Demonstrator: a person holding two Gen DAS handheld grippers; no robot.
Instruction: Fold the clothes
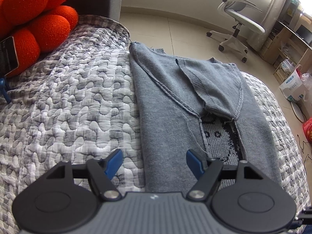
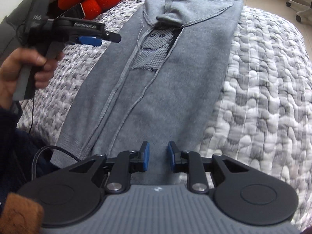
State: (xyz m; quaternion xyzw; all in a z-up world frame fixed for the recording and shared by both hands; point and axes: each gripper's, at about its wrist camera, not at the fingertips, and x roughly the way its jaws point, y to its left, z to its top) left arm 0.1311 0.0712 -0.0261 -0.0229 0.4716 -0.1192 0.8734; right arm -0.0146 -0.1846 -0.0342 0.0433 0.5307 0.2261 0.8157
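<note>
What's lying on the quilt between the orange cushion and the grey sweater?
Nothing: in the left wrist view only bare quilt stretches between the orange cushion and the grey sweater.

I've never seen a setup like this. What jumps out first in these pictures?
A grey sweater, folded into a long strip with a knitted smiley face showing between its flaps, lies along a grey-and-white quilted bedspread. A bright orange knotted cushion sits at the bed's far left corner. Two handheld tools with blue-padded jaws hover over it: the left gripper wide open, the right gripper narrower, both empty.
</note>
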